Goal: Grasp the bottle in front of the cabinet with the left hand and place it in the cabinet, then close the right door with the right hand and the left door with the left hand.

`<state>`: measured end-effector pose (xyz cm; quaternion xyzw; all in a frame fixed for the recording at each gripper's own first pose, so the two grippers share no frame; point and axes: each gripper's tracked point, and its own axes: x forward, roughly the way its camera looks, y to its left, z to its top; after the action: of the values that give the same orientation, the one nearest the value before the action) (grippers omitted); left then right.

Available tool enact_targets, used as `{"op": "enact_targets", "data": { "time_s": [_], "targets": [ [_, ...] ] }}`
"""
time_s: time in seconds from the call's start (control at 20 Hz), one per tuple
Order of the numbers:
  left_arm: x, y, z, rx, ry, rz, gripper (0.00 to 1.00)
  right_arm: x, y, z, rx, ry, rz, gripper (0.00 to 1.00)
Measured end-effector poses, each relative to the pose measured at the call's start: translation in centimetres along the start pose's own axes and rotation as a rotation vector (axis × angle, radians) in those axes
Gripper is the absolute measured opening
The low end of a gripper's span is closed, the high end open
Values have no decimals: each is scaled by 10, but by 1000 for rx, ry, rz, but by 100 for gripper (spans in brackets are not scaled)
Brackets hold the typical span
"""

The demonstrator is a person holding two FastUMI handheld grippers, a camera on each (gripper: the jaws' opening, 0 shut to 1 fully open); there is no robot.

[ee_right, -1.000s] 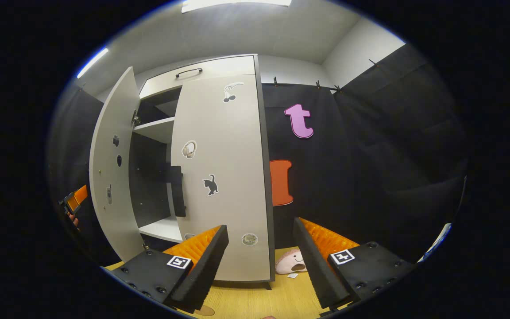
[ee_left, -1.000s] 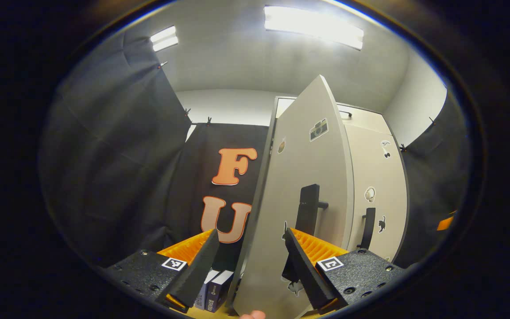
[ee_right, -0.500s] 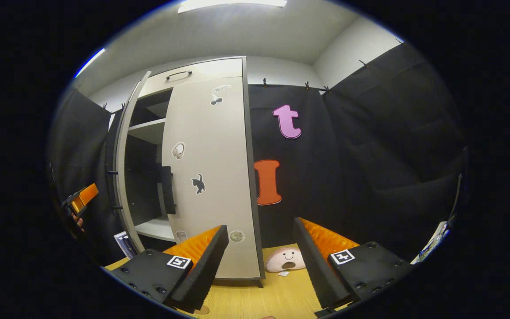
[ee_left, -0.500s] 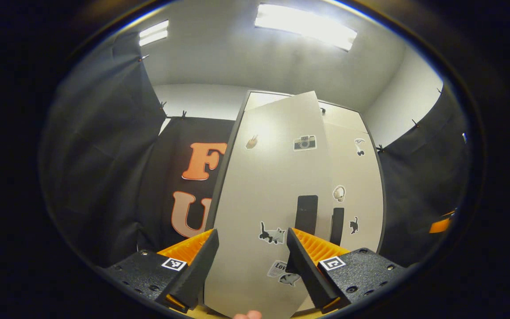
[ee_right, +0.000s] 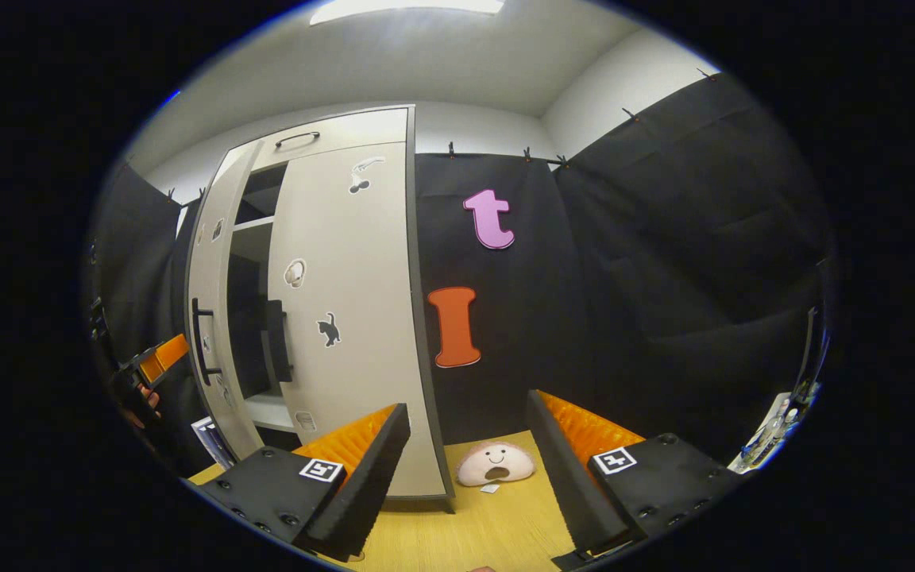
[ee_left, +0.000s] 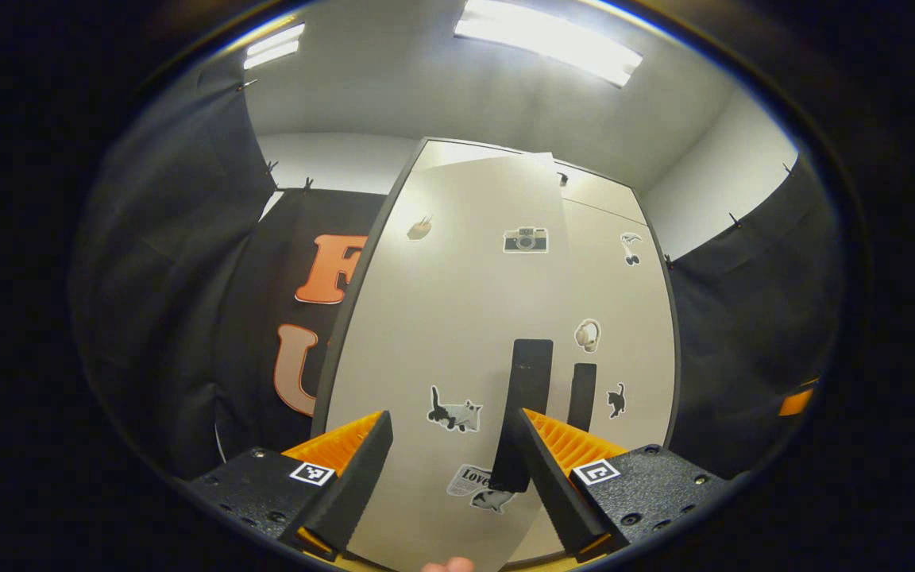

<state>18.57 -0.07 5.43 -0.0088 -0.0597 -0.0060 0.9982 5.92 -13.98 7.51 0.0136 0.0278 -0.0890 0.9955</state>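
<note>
The cabinet's pale left door (ee_left: 457, 318), with animal and camera stickers, stands close in front of my left gripper (ee_left: 449, 477), which is open with nothing between its fingers. Its black handle (ee_left: 527, 381) rises just above my right-hand finger. The right door (ee_left: 624, 302) lies shut behind it. In the right gripper view the left door (ee_right: 207, 318) is ajar by a narrow gap that shows a shelf (ee_right: 255, 224) and a dark interior. The right door (ee_right: 338, 262) is flat against the cabinet. My right gripper (ee_right: 465, 469) is open and empty, off to the cabinet's right. The left gripper (ee_right: 152, 365) shows by the left door's outer face.
A pink plush toy (ee_right: 495, 465) lies on the wooden surface (ee_right: 465, 532) at the cabinet's right foot. Books (ee_right: 211, 437) stand beside the cabinet's lower left. Black cloth walls close in on both sides. A fingertip (ee_left: 445, 566) shows at the bottom edge.
The left door has swung from wide open to nearly shut, with my left gripper following it. My right gripper has drawn off to the right of the cabinet.
</note>
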Motion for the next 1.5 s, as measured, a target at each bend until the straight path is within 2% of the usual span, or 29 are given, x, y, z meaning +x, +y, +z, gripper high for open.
{"op": "enact_targets", "data": {
  "time_s": [0.3, 0.35, 1.0, 1.25, 1.5],
  "targets": [
    [20, -12, -21, -2, 24, 2, 91, -4, -24, -9, -39, 18, -45, 98],
    [24, -14, -23, 0, 26, 0, 94, -3, -27, -12, -44, 23, -50, 98],
    [70, -27, -48, 5, 36, 22, 94, -12, -56, -11, -95, 23, -89, 98],
    [72, -27, -47, 46, 47, 24, 94, -14, -58, -11, -85, 29, -87, 98],
    [46, -29, -25, 38, 30, 4, 94, -11, -44, -14, -73, 27, -46, 98]
  ]
}}
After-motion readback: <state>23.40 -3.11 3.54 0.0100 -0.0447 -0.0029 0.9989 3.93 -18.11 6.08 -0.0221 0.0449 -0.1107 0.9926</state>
